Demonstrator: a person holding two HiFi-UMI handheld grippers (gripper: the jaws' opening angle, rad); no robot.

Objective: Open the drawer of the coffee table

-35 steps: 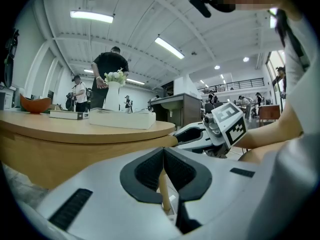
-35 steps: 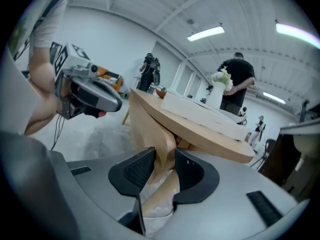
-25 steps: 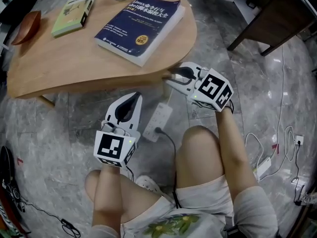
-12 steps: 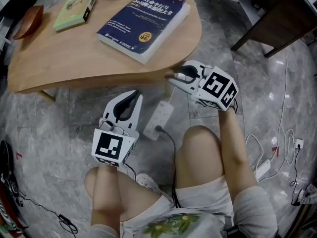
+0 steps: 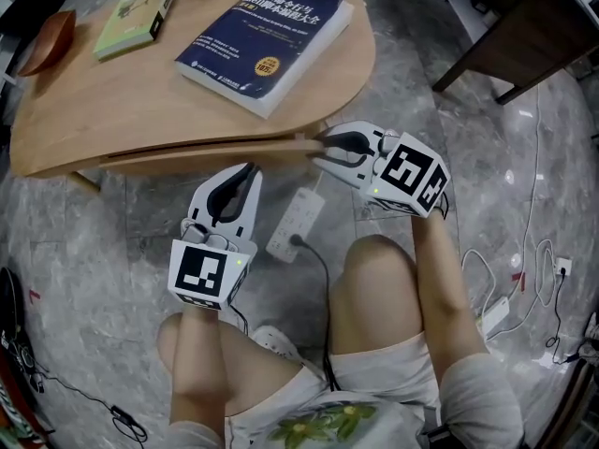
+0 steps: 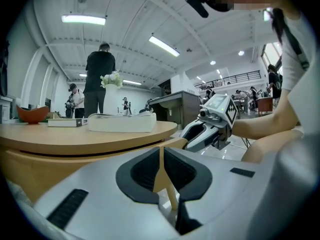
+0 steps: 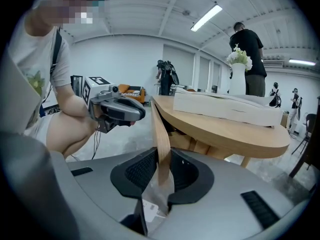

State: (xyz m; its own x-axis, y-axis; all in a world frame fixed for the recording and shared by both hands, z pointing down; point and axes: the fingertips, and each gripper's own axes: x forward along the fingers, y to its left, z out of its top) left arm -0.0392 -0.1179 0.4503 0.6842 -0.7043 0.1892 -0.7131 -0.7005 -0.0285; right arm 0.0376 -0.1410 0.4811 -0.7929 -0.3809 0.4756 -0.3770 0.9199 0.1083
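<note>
the drawer (image 5: pixel 215 160) has started to come. a second ago the underside of the tabletop (image 5: pixel 140 101) looked like one solid rim from where i stand. now a dark gap runs along it, and a thin wooden band sits slightly proud of the edge, from the near right corner across toward the left. it's only out a sliver, still almost wholly tucked under the tabletop.

the right gripper (image 5: pixel 318 148) is doing the work. it's clamped on the right end of that drawer front, and its own view shows the thin board standing edge-on between the pads. its grip has tightened a little over the last second, and it hasn't slipped off the corner.

the left gripper (image 5: pixel 251 171) has stayed where it was. it's closed on nothing, hanging over the floor just below the tabletop edge and near the white power strip (image 5: pixel 292 223), apart from the drawer.

the blue book (image 5: pixel 262 40) and the green book (image 5: pixel 136 12) haven't budged on top.

to my eye the pull has only just begun, and most of the travel is still ahead. with one corner held, the drawer could skew and bind if the pull isn't straight.
</note>
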